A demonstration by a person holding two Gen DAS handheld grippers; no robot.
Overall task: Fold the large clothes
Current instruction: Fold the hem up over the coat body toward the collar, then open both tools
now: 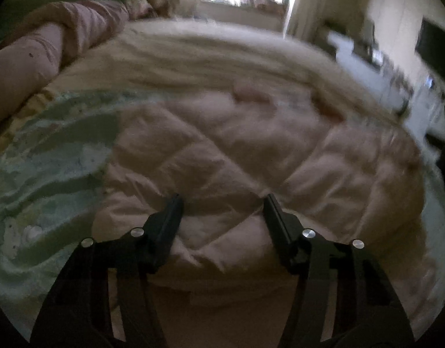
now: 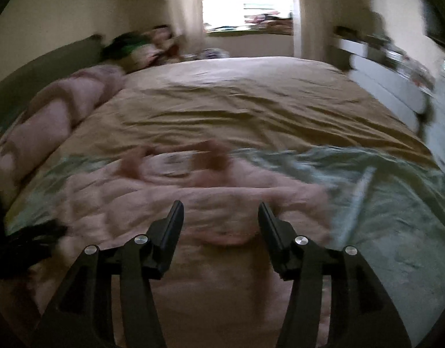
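Observation:
A large pale pink garment (image 1: 236,156) lies crumpled on the bed, on top of a light green patterned cloth (image 1: 48,156). My left gripper (image 1: 222,203) is open, its jaws wide apart just above the garment's near folds, with nothing between them. In the right wrist view the same pink garment (image 2: 222,203) spreads below my right gripper (image 2: 221,208), which is open and empty just above it. The green cloth (image 2: 381,203) lies to its right. Both views are motion-blurred.
A tan bedspread (image 2: 236,101) covers the far half of the bed. A rolled pink duvet (image 2: 63,110) lies along the left side. A window (image 2: 245,5) is at the back. A white dresser (image 2: 396,87) stands right. A dark object (image 2: 25,240) shows at the left edge.

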